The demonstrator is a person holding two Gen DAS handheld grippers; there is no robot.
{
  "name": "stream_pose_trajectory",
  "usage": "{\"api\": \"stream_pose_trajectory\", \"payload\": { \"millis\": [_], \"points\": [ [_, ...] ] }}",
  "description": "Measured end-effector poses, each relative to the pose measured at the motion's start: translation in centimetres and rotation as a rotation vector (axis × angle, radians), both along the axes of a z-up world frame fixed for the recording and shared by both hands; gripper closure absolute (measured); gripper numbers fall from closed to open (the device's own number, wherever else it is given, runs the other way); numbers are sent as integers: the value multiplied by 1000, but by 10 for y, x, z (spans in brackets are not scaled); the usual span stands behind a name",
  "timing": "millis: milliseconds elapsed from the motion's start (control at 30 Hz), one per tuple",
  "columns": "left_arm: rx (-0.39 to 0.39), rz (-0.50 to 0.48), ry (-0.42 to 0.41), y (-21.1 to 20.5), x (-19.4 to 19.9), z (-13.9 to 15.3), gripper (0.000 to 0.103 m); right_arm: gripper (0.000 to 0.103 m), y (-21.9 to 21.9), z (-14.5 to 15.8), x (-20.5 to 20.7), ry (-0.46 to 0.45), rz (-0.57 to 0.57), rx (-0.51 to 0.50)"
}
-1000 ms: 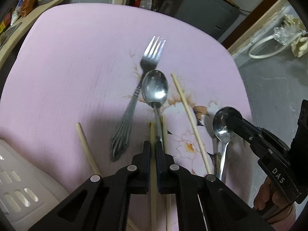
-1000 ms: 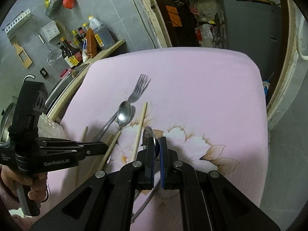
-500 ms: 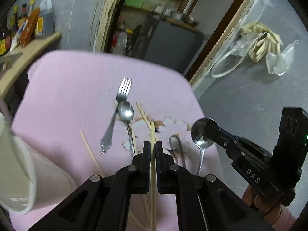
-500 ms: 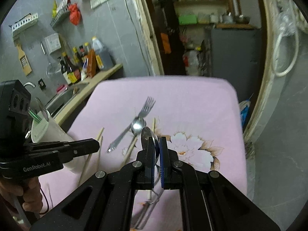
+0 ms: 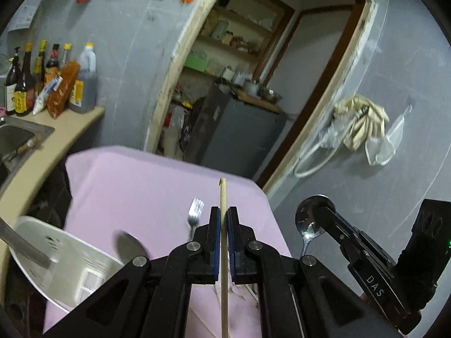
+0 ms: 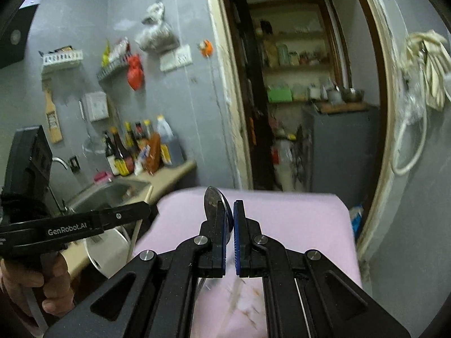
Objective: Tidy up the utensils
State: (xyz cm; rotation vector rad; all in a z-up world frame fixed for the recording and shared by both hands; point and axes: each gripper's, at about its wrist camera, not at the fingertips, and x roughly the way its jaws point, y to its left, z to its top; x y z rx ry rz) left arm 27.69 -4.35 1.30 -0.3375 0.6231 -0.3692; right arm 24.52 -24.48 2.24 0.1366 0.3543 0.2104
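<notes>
My left gripper (image 5: 222, 219) is shut on a wooden chopstick (image 5: 224, 253) and holds it high above the pink cloth (image 5: 141, 191). My right gripper (image 6: 229, 217) is shut on a metal spoon (image 6: 214, 200), whose bowl sticks up past the fingers; it also shows in the left wrist view (image 5: 308, 222). A fork (image 5: 195, 214) and another spoon (image 5: 129, 245) lie on the cloth. A white perforated utensil basket (image 5: 64, 262) stands at the lower left with a metal blade (image 5: 22, 245) in it.
A counter with a steel sink (image 6: 112, 194) and several sauce bottles (image 5: 42, 79) runs along the left. A doorway with shelves and a grey cabinet (image 5: 239, 129) lies behind the table. A hose and bags (image 5: 360, 129) hang on the right wall.
Both grippers have risen and tilted up, lifting the chopstick and the spoon off the cloth. The basket has come closer in the left wrist view.
</notes>
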Motion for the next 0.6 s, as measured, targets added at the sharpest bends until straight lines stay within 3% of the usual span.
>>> {"api": "stream_pose_trajectory", "payload": {
  "millis": [300,600],
  "points": [
    [6,120,-117,80,3,32,98,99,80,30,13,-153,-2,1],
    [-9,245,-211,141,12,24,98,99,133,20,-1,-212,-46,-96]
  ]
}}
